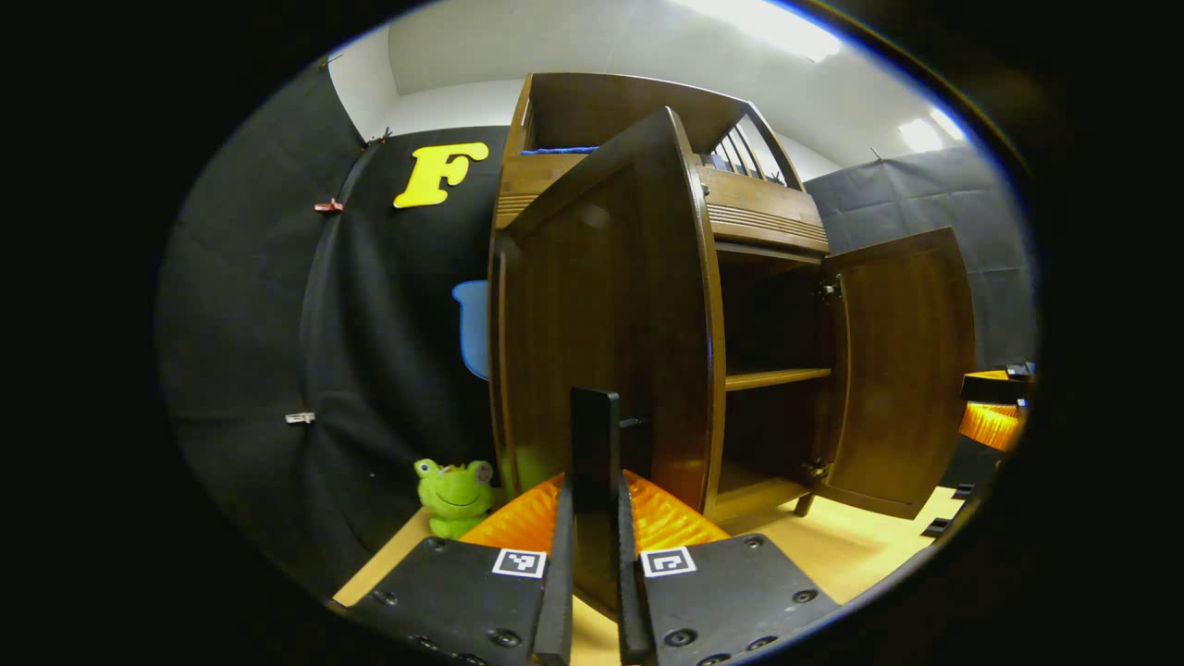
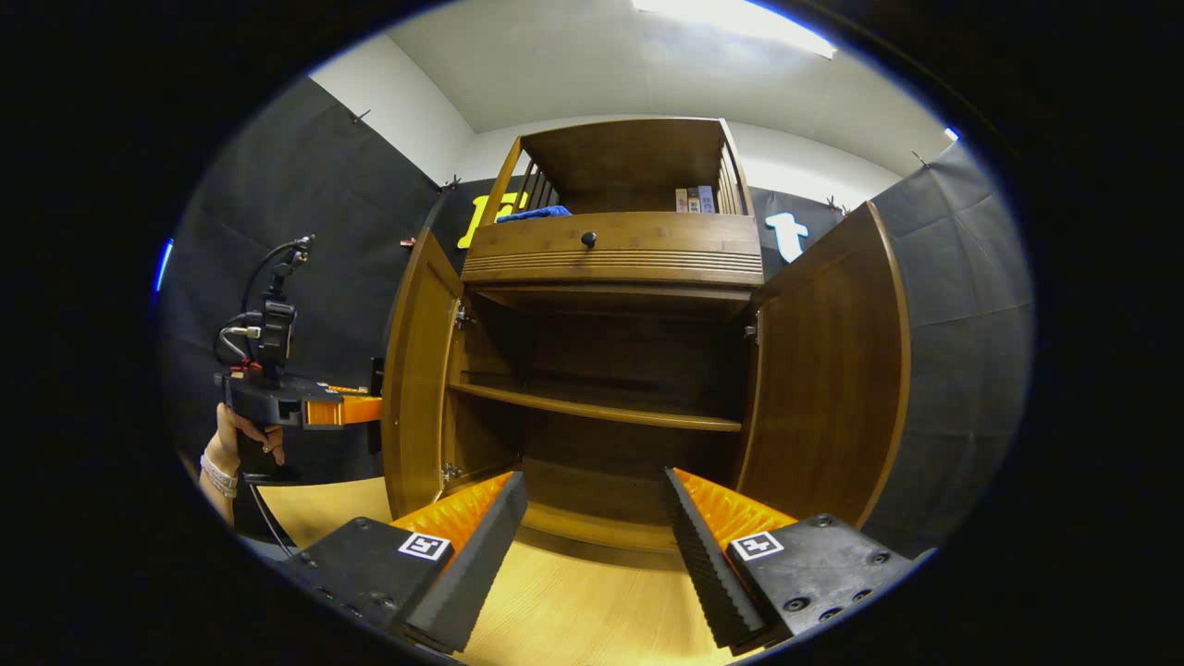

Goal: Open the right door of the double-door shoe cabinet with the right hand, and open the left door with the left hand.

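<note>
A: Position of the shoe cabinet (image 2: 615, 268) at this frame?

B: It stood on the light wooden floor (image 2: 573, 610), straight ahead in the right gripper view. Both doors were swung open. The left door (image 2: 416, 370) was angled outward at the left, the right door (image 2: 828, 379) at the right. The middle shelf (image 2: 597, 407) was bare wood.

A: Left gripper (image 1: 592, 518)?

B: Its fingers were drawn in close on a dark upright handle (image 1: 594, 435) at the edge of the left door (image 1: 601, 333), both pressing it. In the right gripper view the same tool (image 2: 296, 402) sat just beside that door's outer face, with a person's hand (image 2: 231, 439) wrapped round its grip.

A: Right gripper (image 2: 597, 518)?

B: Fingers were spread wide, nothing between them, apart from the cabinet and aimed at the open interior.

A: Anything else logged?

B: A green frog toy (image 1: 453, 495) was on the floor near the cabinet's left side. A blue cloth (image 2: 536, 213) and some books (image 2: 694, 199) lay on the top shelf above a drawer with a dark knob (image 2: 587, 239).
</note>
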A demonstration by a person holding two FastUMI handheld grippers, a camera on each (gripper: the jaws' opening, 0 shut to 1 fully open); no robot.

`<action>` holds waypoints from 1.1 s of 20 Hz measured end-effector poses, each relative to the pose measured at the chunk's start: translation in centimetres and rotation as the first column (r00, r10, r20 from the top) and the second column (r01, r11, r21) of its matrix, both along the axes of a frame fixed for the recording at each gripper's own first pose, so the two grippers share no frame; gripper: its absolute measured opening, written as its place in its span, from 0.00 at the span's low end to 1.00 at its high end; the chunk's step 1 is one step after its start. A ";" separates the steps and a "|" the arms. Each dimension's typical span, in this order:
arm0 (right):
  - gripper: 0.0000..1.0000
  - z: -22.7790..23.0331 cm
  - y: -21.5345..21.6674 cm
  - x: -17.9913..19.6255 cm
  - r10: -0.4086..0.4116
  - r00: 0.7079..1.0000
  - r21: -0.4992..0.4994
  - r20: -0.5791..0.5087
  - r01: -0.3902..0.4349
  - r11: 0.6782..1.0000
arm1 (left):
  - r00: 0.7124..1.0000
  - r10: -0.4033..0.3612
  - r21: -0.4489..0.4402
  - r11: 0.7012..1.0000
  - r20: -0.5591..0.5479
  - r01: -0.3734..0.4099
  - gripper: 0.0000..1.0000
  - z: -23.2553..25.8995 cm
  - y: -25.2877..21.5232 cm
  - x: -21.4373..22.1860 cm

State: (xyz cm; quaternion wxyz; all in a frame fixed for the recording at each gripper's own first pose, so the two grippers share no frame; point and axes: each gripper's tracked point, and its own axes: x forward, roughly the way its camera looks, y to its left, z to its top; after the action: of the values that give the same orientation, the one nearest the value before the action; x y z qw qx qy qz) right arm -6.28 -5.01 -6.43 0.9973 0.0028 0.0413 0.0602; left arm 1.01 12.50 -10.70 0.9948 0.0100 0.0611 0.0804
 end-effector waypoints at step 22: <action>0.94 -0.3 3.2 1.8 0.027 1.000 0.009 -0.002 -0.027 1.000 | 0.979 0.179 0.023 0.983 0.093 -0.182 0.12 4.6 5.0 -9.2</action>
State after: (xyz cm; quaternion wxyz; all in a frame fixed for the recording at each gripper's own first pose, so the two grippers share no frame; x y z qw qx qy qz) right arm -4.47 -1.82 -6.76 0.9964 0.0066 0.0423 0.0738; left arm -8.23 17.52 -6.09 0.9849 0.0166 0.0153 0.1717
